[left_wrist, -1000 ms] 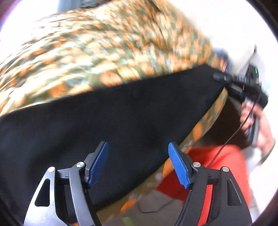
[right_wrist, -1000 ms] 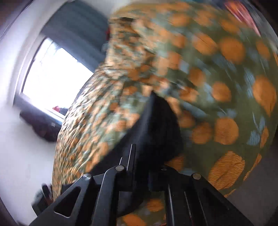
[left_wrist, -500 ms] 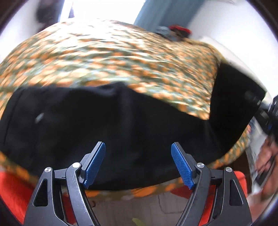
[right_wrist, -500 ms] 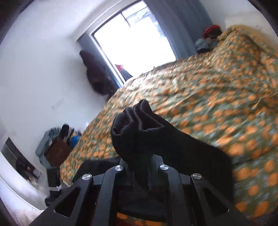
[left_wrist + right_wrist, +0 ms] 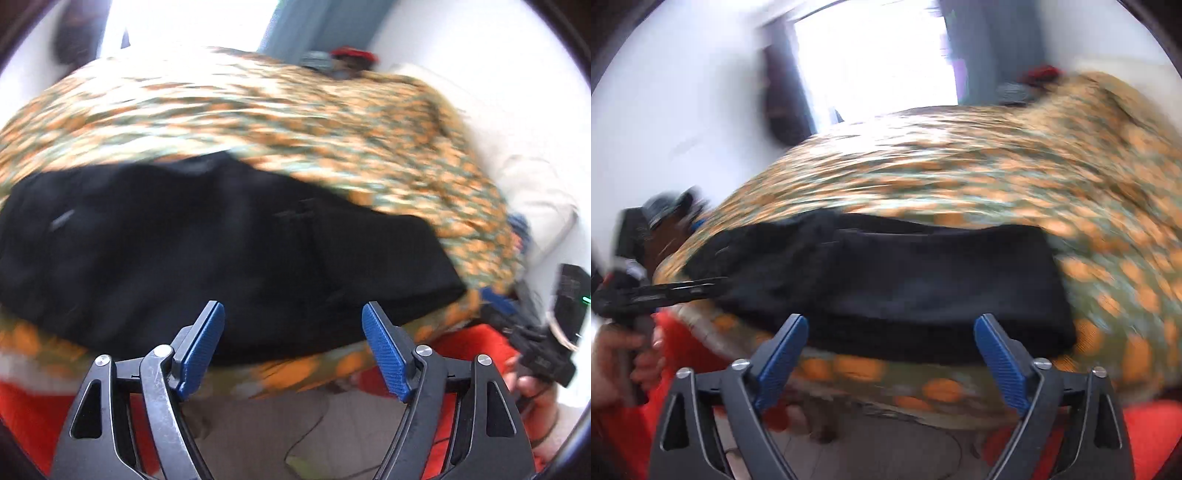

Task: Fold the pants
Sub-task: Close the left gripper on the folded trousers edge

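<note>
The black pants [image 5: 207,247] lie folded in a long band across the near edge of the bed; they also show in the right wrist view [image 5: 923,280]. My left gripper [image 5: 293,332] is open and empty, held just before the pants' near edge. My right gripper [image 5: 890,343] is open and empty, just before the pants' near edge. The left gripper shows at the left of the right wrist view [image 5: 665,290], by the pants' left end. Both views are motion-blurred.
The bed has an orange-and-green patterned cover [image 5: 295,122] [image 5: 1034,173]. A bright window [image 5: 875,59] and grey curtain stand behind it. My red clothing [image 5: 33,417] and a grey floor [image 5: 295,424] lie below. A white pillow [image 5: 532,199] lies at the right.
My right gripper let go of the bunched black cloth and opened, pulling back from the bed. The pants now lie flat in a folded band. My left gripper stayed open, shifting slightly.
</note>
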Action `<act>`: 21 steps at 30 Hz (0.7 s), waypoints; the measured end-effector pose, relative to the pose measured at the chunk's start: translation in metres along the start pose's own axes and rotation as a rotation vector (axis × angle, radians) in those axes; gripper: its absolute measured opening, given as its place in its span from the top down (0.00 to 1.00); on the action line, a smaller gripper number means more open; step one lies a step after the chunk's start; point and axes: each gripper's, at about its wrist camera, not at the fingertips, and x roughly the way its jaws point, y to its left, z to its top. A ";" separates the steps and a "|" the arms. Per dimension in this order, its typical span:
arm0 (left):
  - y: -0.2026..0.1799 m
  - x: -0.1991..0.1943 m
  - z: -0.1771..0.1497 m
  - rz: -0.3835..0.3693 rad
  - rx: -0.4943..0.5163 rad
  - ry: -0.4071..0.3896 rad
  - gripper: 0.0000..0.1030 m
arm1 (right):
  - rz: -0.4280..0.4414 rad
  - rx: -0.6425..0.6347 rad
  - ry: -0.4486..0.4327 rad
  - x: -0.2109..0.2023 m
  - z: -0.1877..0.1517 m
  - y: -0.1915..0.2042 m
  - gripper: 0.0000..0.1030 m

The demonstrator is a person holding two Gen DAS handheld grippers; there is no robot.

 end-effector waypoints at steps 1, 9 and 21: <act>-0.009 0.010 0.007 -0.032 0.015 0.015 0.35 | 0.011 0.063 -0.003 0.001 0.000 -0.012 0.11; -0.048 0.091 0.030 0.025 0.097 0.167 0.67 | -0.005 0.078 -0.017 0.006 0.003 -0.023 0.11; -0.047 0.106 0.026 0.051 0.067 0.215 0.93 | 0.005 0.119 -0.025 -0.008 -0.001 -0.021 0.11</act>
